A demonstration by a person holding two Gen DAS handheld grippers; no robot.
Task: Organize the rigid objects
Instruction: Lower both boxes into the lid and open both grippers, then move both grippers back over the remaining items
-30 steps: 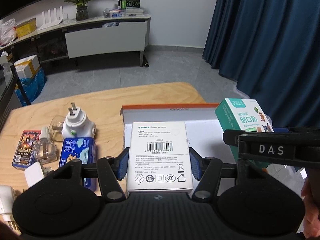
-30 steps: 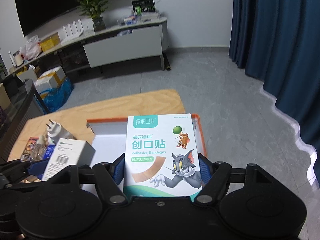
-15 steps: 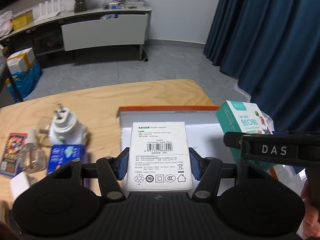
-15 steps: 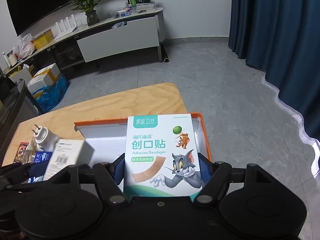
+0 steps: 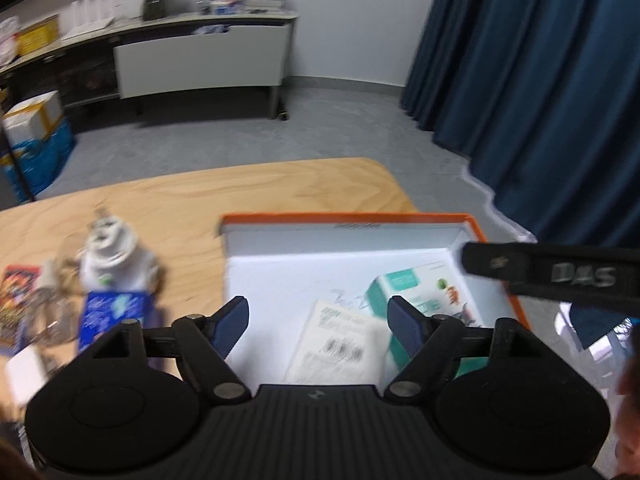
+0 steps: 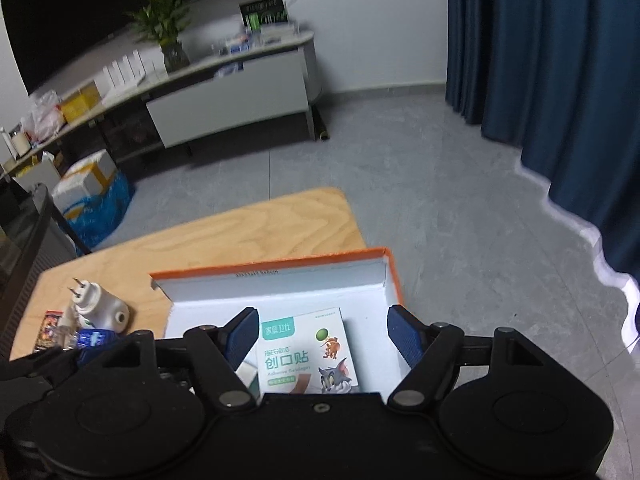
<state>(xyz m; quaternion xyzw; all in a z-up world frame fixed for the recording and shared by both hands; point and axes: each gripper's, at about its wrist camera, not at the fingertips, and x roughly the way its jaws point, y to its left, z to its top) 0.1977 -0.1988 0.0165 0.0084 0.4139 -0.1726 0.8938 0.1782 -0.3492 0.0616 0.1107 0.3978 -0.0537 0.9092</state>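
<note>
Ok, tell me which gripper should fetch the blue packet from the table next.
Left. The left gripper, jaws opening with nothing gripped, hangs right beside the blue packet on the wooden table; the right gripper sits over the orange-rimmed box.

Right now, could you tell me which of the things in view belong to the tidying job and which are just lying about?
Belong to the job:
- orange box, open
- bandage box, inside it
- white adapter box, beside it
- plug-in device, blue pack and card pack on the table

Lying about:
- potted plant
- sideboard
- blue curtain
</note>
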